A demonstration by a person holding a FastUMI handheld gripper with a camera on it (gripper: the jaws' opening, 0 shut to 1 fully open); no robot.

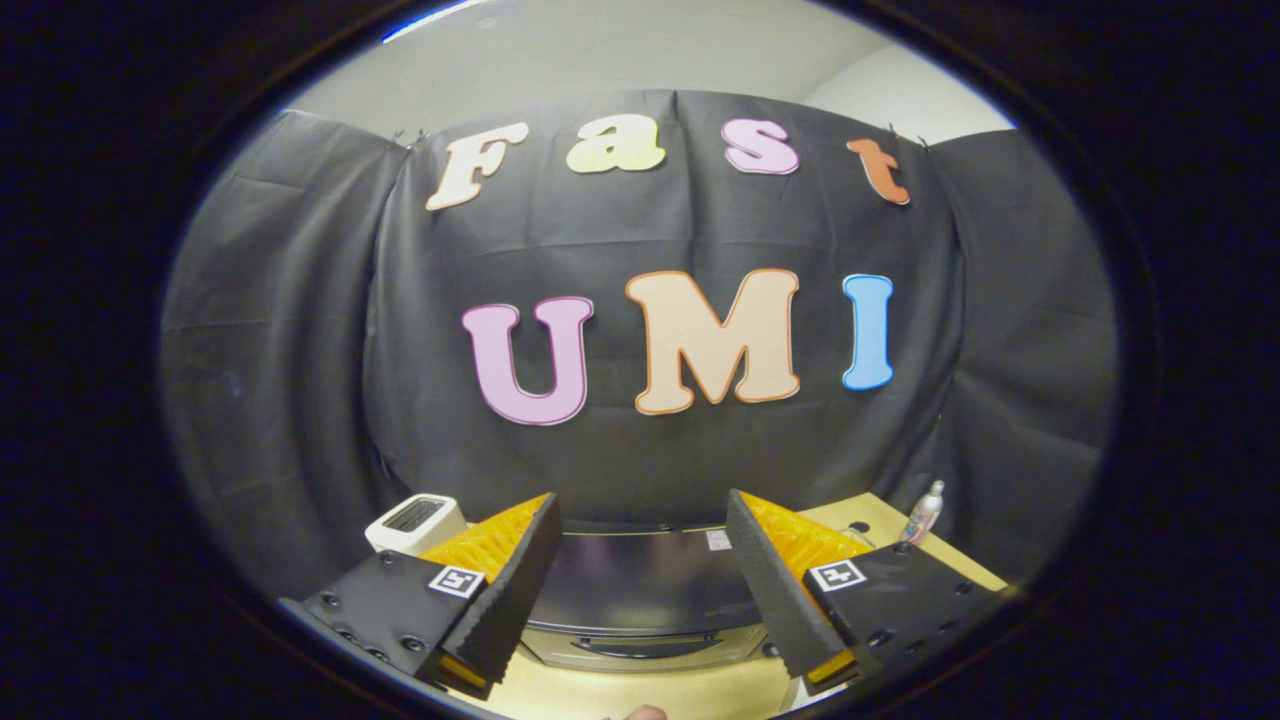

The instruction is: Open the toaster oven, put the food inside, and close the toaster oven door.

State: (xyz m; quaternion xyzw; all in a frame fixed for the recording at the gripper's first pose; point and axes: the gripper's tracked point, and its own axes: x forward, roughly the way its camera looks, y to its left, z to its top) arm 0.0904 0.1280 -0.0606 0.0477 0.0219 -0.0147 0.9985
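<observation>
The toaster oven stands below and just ahead of my fingers, seen from above: a dark glossy top, and under it the front edge with its door handle. The door looks closed. My gripper is held above the oven and is open, with a wide gap and nothing between the fingers. A small rounded pale bit peeks in at the nearest edge of the table; I cannot tell what it is.
A white toaster sits behind my left finger. A small clear bottle stands at the back right of the light wooden table. The black cloth wall hangs close behind the oven.
</observation>
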